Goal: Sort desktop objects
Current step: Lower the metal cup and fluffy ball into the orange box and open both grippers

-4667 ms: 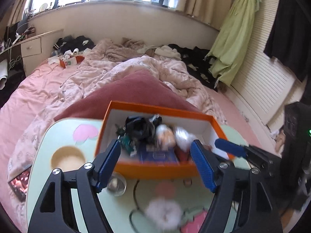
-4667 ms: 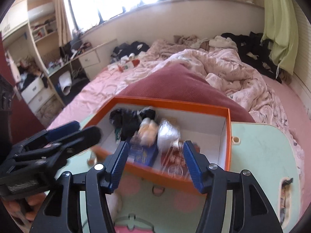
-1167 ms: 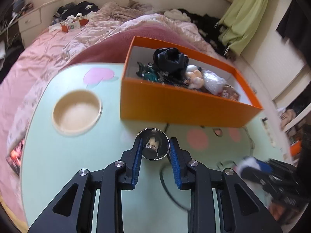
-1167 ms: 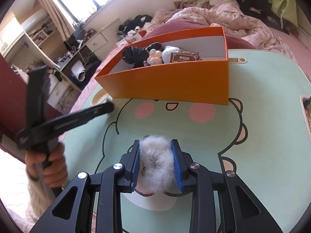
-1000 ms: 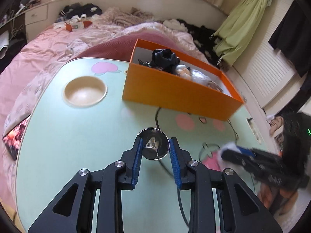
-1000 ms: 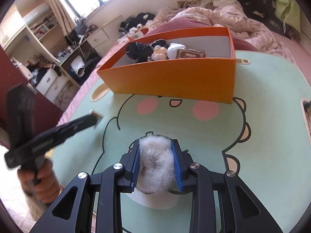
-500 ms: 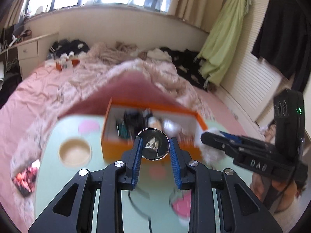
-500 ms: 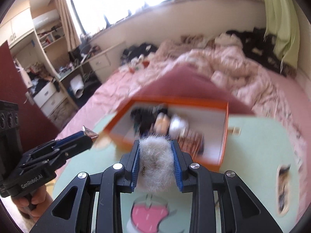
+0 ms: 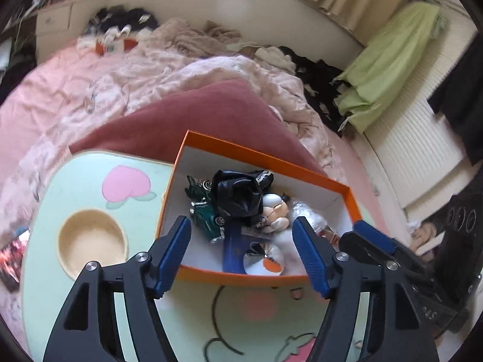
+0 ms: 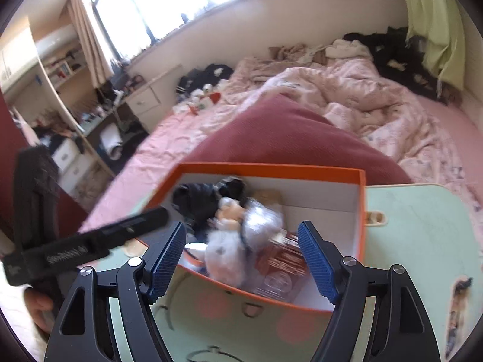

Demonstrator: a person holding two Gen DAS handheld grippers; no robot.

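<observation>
Over the orange box [image 9: 229, 274] I have both claws spread and opening, nothing between the pads of either. My left claw [image 9: 241, 250] hangs above the near wall, and the round mirror [image 9: 264, 261] lies inside just behind that wall, against the blue book [image 9: 234, 249]. My right claw [image 10: 241, 256] frames the fluffy ball [image 10: 225, 259], blurred, perched on the pile close to the near rim. My worry is that ball — it sits high and near the edge, so it could roll out onto the tabletop [image 9: 69, 187]. The pile itself — black bag [image 9: 237, 194], toy car [image 9: 208, 220], plush [image 9: 273, 212] — is loose, so a careless pull-back could snag something. The two claws are also near each other; I judge a crossing move risks a knock.
</observation>
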